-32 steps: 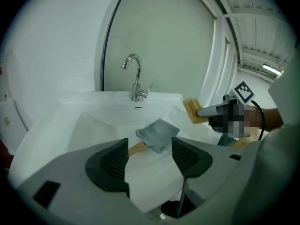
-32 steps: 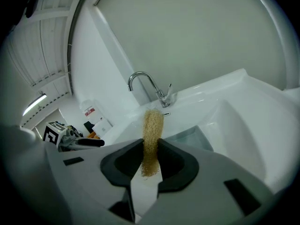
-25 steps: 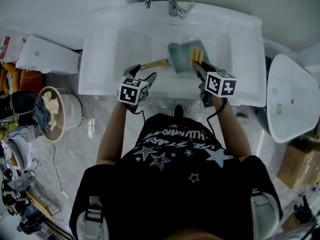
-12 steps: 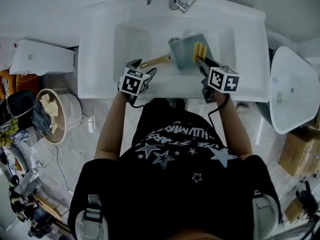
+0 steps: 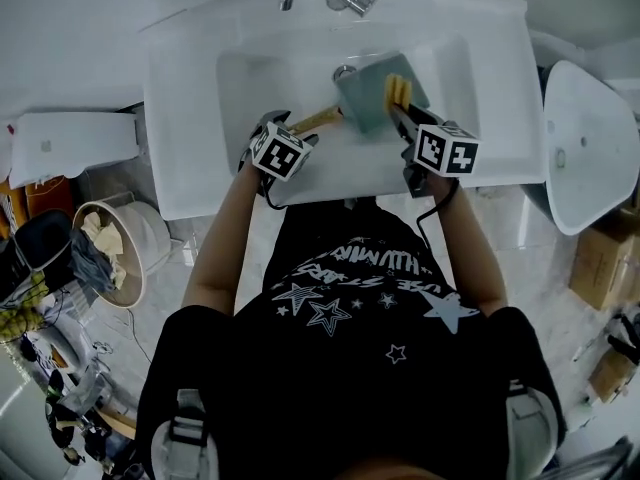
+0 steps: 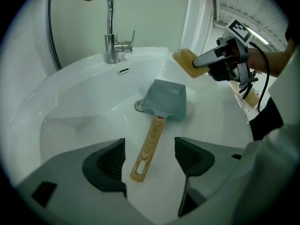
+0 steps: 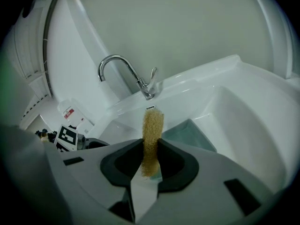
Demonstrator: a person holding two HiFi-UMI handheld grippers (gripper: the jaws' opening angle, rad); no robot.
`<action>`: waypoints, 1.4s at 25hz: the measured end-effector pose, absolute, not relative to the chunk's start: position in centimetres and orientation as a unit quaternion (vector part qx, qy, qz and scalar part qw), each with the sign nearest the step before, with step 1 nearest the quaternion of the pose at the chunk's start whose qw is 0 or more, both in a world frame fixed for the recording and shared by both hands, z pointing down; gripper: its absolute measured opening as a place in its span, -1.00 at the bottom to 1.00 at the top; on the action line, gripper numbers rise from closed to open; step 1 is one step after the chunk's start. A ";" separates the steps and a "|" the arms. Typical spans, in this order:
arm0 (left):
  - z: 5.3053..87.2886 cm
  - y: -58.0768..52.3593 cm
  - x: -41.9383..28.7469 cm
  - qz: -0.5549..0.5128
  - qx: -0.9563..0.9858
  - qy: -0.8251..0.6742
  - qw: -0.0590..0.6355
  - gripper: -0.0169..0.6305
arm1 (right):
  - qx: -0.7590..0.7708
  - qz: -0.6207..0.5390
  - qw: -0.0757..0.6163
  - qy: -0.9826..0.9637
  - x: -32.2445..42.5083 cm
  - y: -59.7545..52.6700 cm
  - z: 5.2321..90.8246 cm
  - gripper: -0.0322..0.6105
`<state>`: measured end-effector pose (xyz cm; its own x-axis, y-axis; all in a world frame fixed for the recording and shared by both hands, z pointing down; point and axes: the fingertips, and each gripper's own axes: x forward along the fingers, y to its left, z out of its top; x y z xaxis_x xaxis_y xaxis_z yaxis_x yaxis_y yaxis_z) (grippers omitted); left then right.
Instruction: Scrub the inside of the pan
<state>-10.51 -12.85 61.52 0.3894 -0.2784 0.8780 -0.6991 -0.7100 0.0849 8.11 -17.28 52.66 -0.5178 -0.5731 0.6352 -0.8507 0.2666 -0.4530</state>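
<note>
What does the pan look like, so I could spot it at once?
Find the white sink under the chrome tap. In its basin, beside the drain, lies the pan: square and grey-blue, with a pale wooden handle. Unlike the yellow sponge held up over the sink, it lies flat on the white bottom.

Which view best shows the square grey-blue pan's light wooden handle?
The left gripper view: the whole wooden handle lies unobstructed in the white sink. The head view shows a short stretch; the right gripper view only the grey-blue pan's corner.
</note>
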 end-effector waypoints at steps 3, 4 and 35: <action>63.1 -13.0 -10.5 0.478 0.798 -0.285 0.232 0.02 | 0.467 0.402 0.180 -0.767 8.1 -17.4 53.5 -0.62; 63.6 -13.0 -10.5 0.483 0.797 -0.277 0.233 0.02 | 0.469 0.404 0.181 -0.764 8.1 -17.5 53.7 -0.62; 68.1 -12.9 -10.0 0.564 0.773 -0.203 0.207 -0.45 | 0.518 0.405 0.328 -0.678 12.6 -22.9 62.9 -0.62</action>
<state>-9.97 -12.91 68.15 0.2810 -0.0808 0.9563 -0.5482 -0.8314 0.0908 12.61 -22.86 62.88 -0.2482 -0.4374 0.8643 -0.9684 0.1348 -0.2099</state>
